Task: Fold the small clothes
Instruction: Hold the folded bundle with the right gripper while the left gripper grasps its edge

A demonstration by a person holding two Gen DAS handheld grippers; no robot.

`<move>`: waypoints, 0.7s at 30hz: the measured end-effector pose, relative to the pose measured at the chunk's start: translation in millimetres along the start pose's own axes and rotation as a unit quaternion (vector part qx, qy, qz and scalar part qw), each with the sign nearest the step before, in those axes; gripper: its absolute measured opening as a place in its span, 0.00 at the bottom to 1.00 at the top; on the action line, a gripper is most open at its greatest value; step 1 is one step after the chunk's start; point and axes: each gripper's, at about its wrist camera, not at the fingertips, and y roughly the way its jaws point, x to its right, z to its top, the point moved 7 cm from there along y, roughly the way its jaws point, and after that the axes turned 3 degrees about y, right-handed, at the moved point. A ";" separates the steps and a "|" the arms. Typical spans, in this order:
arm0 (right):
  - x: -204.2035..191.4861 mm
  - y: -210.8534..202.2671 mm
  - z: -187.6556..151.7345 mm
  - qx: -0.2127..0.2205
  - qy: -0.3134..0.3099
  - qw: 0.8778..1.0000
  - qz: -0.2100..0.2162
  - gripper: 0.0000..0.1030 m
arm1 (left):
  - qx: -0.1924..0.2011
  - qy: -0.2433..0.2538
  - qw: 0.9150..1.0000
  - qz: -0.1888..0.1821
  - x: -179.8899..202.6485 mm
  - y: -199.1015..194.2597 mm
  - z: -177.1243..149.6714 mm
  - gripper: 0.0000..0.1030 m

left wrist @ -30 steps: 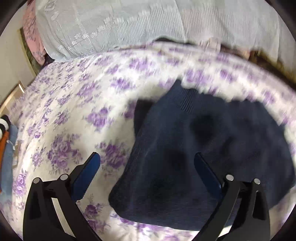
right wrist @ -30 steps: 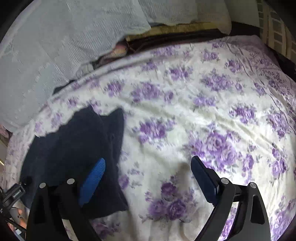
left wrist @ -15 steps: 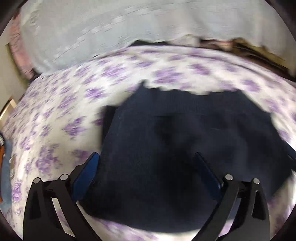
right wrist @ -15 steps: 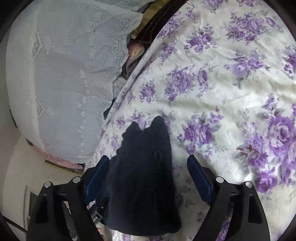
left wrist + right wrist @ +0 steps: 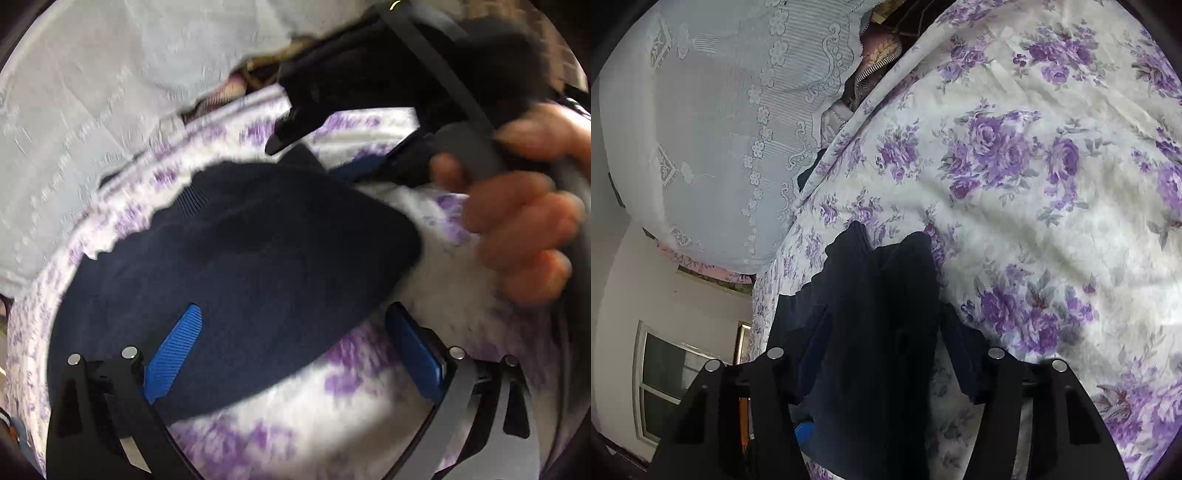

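A dark navy knitted garment (image 5: 236, 266) is lying on a bed sheet (image 5: 295, 435) that is printed with purple roses on white. In the left wrist view the garment is seen spread as a broad rounded shape, with a ribbed edge showing at its upper left and a scalloped edge along its left side. In the right wrist view the same garment (image 5: 882, 332) is seen as a narrow dark strip running up from the bottom of the picture, ending in two points on the sheet (image 5: 1034, 184).

The left gripper (image 5: 291, 354) is being held low over the near part of the garment with its jaws standing wide apart; one blue pad is over the knit and the other is over bare sheet, and nothing is being pinched.

The right gripper (image 5: 886, 354) is being held astride the strip of garment. Its jaws have just been closing, with the cloth between them; the left finger seems to be against the cloth, but whether the pads are yet pressing cannot be told in the dark fabric. In the left wrist view that gripper is seen blurred at the garment's far corner, held by a hand (image 5: 524, 218).

Beyond the bed, a pale lace cloth (image 5: 713, 122) is hanging, and a window (image 5: 668, 380) is being shown at the lower left.
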 end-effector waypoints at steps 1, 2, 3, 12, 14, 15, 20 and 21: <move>-0.8 2.2 -0.6 -0.003 -0.001 1.000 0.003 0.53 | 0.007 -0.018 1.000 -0.002 -5.4 0.5 5.6 0.94; -2.3 5.5 -0.4 -0.007 -0.004 1.000 0.004 0.51 | 0.008 -0.029 1.000 -0.005 -8.3 1.6 8.5 0.93; -3.2 7.6 -0.9 -0.009 -0.007 1.000 0.003 0.49 | 0.009 -0.037 0.999 -0.009 -11.4 3.9 9.9 0.86; -1.5 4.1 -4.0 -0.003 0.001 1.000 0.003 0.28 | 0.045 -0.068 0.996 -0.044 -19.3 -11.2 11.4 0.53; 7.3 9.1 -4.8 -0.010 0.017 1.000 -0.001 0.26 | 0.044 -0.071 0.995 -0.050 -19.9 -10.1 11.9 0.54; 9.8 10.2 -4.6 -0.011 0.018 1.000 0.000 0.26 | 0.043 -0.069 0.995 -0.050 -18.3 -9.9 12.7 0.55; 6.2 4.7 -4.0 0.009 0.018 1.000 0.006 0.23 | 0.043 -0.062 0.996 -0.046 -13.1 -8.8 15.6 0.57; 4.9 0.8 -4.0 0.012 0.017 1.000 0.013 0.21 | 0.047 -0.070 0.995 -0.051 -15.4 -10.3 15.2 0.50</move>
